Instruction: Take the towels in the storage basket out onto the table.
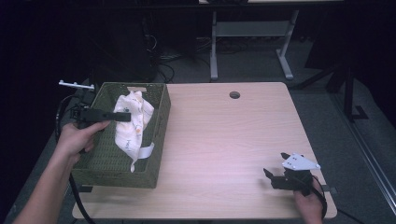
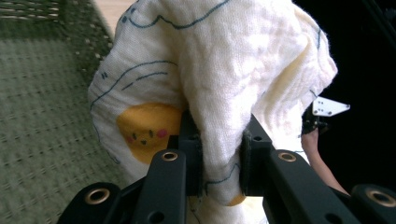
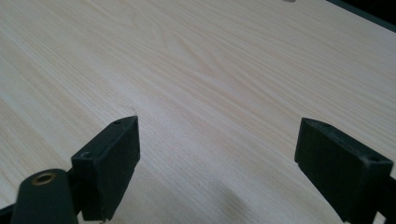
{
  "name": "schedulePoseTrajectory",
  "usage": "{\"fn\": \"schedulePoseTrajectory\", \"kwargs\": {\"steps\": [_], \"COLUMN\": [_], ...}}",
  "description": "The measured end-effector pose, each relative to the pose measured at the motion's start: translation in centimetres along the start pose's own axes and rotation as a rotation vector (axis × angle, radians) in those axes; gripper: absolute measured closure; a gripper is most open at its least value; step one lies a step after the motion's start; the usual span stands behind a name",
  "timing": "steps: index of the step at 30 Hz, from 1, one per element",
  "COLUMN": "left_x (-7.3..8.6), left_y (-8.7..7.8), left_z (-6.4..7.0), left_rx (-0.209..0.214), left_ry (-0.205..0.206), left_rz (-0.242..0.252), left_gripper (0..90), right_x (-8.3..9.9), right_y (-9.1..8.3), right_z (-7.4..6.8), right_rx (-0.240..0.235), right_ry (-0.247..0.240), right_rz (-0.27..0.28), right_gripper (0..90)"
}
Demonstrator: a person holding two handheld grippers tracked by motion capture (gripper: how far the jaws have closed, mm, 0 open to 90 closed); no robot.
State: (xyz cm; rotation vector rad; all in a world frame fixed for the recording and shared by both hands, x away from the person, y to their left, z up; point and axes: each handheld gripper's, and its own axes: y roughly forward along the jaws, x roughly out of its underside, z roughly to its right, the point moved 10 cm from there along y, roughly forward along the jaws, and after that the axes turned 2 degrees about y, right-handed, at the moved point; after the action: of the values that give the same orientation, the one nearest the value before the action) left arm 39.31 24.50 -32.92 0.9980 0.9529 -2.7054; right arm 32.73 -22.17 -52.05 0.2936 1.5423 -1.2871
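Observation:
A white muslin cloth point(image 1: 133, 121) with blue lines and yellow chick prints hangs in a green woven basket point(image 1: 159, 133) at the table's left. My left gripper point(image 1: 125, 116) is shut on a fold of the cloth point(image 2: 219, 93), which bulges up between its two jaws; the gripper point(image 2: 220, 163) holds it above the basket floor point(image 2: 42, 116). My right gripper point(image 1: 275, 169) rests low over the bare wood near the table's front right corner. In its own view, the right gripper point(image 3: 219, 168) stands wide open with nothing between its fingers.
The light wooden table point(image 1: 224, 140) has a round cable hole point(image 1: 234, 95) at the back. A white-legged desk frame point(image 1: 247, 42) stands on the dark floor behind. Bare wood lies between the basket and the right gripper.

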Motion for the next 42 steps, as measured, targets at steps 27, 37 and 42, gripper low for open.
{"fn": "schedulePoseTrajectory", "kwargs": {"steps": [27,37,42], "left_x": [-0.9,-1.2,-1.2], "left_y": [5.6,7.4,8.8], "left_z": [3.9,5.0,5.5], "left_rx": [0.062,0.074,0.079], "left_ry": [0.065,0.09,0.101], "left_rz": [-0.083,-0.109,-0.127], "left_gripper": [74.0,74.0,73.9], "right_x": [-0.2,-0.3,-0.3], "right_y": [-0.2,-0.4,-0.4], "right_z": [0.3,0.3,0.3], "right_rx": [0.003,0.002,0.002], "right_ry": [0.01,0.011,0.012], "right_rz": [0.018,0.02,0.023], "right_gripper": [13.7,13.7,13.7]}}
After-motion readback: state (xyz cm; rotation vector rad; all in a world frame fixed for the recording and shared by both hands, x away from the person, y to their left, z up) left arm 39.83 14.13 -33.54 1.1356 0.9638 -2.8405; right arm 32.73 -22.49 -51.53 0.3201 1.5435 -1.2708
